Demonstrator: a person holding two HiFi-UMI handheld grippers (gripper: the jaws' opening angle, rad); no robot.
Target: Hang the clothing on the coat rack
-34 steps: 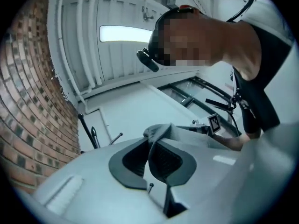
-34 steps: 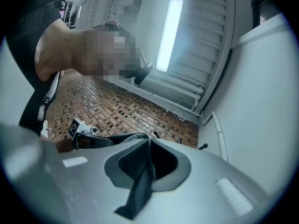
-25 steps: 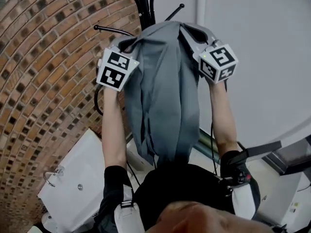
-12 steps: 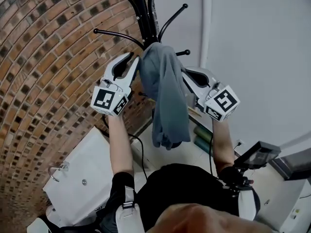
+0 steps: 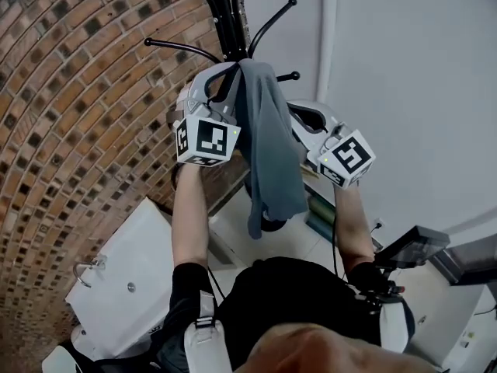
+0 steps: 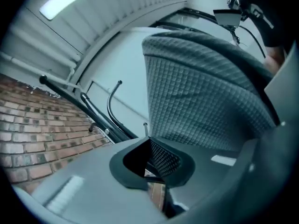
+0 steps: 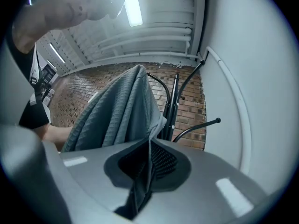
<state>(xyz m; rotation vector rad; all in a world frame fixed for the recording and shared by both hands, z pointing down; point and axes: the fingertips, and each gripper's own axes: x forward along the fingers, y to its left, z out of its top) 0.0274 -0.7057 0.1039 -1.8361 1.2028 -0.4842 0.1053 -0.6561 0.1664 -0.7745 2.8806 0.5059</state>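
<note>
Grey garment (image 5: 268, 142): draped over a hook of the black coat rack (image 5: 231, 22), hanging between both grippers in the head view. Right gripper (image 7: 150, 146): jaws pinched a fold of it, visible only in its own view. Left gripper (image 6: 148, 141): jaws had just closed together on nothing, with the cloth lying beside them.

Left arm (image 5: 189, 216): bare forearm raised straight up, left of centre in the head view.
Left tongs (image 6: 148, 139): jaws have just closed; tips together, nothing between them.
Right arm (image 5: 353, 224): raised likewise, right of centre.
Right tongs (image 7: 150, 143): jaws clamped on a fold of cloth (image 7: 119, 113).
</note>
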